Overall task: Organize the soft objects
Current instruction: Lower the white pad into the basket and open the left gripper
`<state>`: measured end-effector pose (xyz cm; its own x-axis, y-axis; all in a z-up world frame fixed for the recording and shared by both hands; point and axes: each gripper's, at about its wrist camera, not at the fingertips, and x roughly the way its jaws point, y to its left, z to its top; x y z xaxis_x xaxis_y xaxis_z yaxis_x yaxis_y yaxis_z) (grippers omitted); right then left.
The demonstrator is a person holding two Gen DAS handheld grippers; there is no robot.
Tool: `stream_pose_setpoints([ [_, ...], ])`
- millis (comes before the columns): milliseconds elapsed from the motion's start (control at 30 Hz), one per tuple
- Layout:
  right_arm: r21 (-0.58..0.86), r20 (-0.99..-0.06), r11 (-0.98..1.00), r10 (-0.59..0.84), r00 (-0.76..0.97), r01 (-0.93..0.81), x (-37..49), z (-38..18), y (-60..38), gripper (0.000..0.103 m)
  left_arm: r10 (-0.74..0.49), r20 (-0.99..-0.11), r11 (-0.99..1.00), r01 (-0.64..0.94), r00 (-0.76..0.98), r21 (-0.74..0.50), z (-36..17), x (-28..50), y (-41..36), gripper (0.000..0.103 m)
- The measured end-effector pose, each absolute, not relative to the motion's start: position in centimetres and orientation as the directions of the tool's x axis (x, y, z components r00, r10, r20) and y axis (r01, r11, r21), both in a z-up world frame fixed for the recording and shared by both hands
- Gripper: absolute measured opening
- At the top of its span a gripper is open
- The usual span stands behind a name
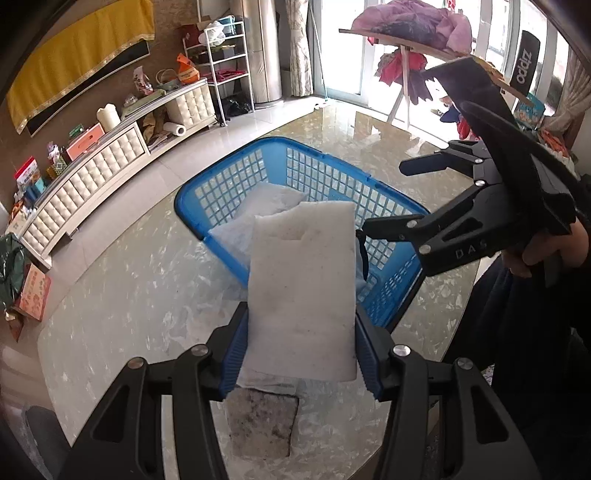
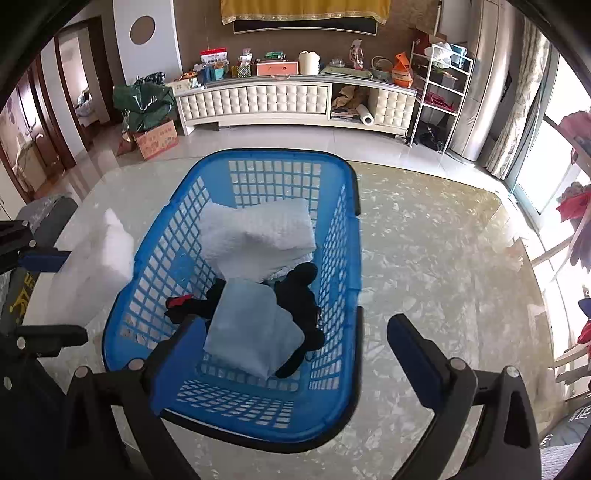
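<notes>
My left gripper (image 1: 301, 347) is shut on a white foam pad (image 1: 303, 288) and holds it upright above the table, just in front of the blue basket (image 1: 229, 177). The pad also shows in the right wrist view (image 2: 96, 254), left of the basket (image 2: 343, 229). In the basket lie a white foam block (image 2: 258, 236), a light blue cloth (image 2: 251, 328) and a black cloth (image 2: 303, 295). My right gripper (image 2: 295, 343) is open and empty over the basket's near end; it also shows in the left wrist view (image 1: 382, 195).
A dark stained sponge (image 1: 262, 421) lies on the marble table (image 1: 129, 288) under my left gripper. A long white cabinet (image 2: 258, 99) with clutter stands by the far wall. A rack with clothes (image 1: 413, 33) stands near the window.
</notes>
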<state>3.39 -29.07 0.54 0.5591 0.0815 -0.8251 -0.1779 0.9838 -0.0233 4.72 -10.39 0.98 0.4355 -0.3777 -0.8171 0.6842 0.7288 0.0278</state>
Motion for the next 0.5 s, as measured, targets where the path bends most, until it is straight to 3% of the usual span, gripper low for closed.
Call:
stream_pose_setpoints([
  [500, 0.074, -0.820, 0.986, 0.146, 0.554, -0.150, 2.8, 0.3, -32.5, 0.099, -0.324, -0.858, 0.678, 0.730, 0.399, 0.084, -0.2, 7.1, -15.2, 0.051],
])
